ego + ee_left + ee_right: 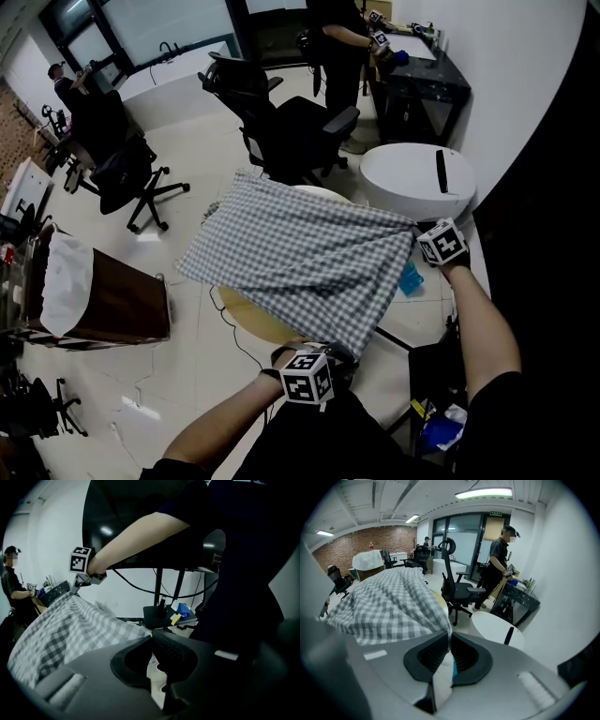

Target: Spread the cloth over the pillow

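The grey-and-white checked woven cloth (300, 258) looks soft and matt. The pale tiled floor (197, 347) is smooth and glossy. At upper right, the round white table (417, 178) looks smooth. The right gripper (449, 633) is matt grey plastic with ribbed black pads (462, 653).

— How is the cloth (300, 253) lying?
— The grey-and-white checked cloth is hanging spread above the round table (246, 314), humping in the middle, with its near corners pinched by the left gripper (326, 353) and the right gripper (417, 234).
— The pillow?
— It is hiding underneath.
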### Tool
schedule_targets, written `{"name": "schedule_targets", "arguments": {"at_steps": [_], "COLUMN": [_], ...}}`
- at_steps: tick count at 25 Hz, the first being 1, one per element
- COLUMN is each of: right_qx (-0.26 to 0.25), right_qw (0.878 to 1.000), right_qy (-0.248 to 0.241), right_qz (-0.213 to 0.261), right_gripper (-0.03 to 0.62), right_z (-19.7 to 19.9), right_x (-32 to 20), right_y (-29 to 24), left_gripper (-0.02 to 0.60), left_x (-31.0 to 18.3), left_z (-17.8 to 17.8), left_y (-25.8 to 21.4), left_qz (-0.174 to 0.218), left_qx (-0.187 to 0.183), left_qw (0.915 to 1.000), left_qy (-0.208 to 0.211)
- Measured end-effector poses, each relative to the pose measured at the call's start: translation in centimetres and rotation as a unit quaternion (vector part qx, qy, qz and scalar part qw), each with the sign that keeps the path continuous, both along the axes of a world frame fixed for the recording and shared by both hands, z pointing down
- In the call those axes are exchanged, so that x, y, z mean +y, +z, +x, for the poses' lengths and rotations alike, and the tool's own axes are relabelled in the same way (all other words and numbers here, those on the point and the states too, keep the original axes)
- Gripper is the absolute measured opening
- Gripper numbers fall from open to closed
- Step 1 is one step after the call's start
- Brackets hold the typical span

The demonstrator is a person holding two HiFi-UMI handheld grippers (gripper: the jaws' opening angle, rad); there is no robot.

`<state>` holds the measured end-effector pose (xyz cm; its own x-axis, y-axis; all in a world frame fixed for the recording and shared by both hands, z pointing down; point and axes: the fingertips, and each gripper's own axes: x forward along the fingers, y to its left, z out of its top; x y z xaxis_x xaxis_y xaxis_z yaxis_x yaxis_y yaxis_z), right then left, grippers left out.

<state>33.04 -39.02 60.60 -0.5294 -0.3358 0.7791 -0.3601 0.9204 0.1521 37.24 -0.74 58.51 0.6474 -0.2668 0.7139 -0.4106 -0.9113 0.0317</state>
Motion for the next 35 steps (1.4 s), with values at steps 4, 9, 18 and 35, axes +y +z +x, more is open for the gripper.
{"name": "schedule_targets", "arguments": {"at_steps": [4,9,18,35], "right_qx": [0.008,0.009,0.011,-0.064], "right_qw": [1.0,1.0,0.999,0.992], "right_qy": [0.002,0.002,-0.003,-0.006], "right_qz": [-0.002,-0.004,-0.034,-0.105], "right_gripper": [0.028,0.028,0.029,0.161], "right_z": [0.2,0.5,0.1,-1.3], "right_x": [-0.6,-1.7,-1.2,-0.1], "right_y": [2.0,2.7,6.6,8.4], "left_gripper": [0.0,0.0,0.0,0.117], "left_x": [-0.5,-1.1,-1.5,-2.1], "left_z": [1.3,2.8,2.3,-0.7], "left_y": [0.9,0.5,6.2,8.9], "left_qz": [-0.016,-0.018,-0.067,-0.103], "left_qx": [0.006,0.016,-0.009,-0.023], "left_qw": [0.9998,0.9994,0.9977,0.9931], "left_qy": [0.007,0.024,0.009,-0.051]}}
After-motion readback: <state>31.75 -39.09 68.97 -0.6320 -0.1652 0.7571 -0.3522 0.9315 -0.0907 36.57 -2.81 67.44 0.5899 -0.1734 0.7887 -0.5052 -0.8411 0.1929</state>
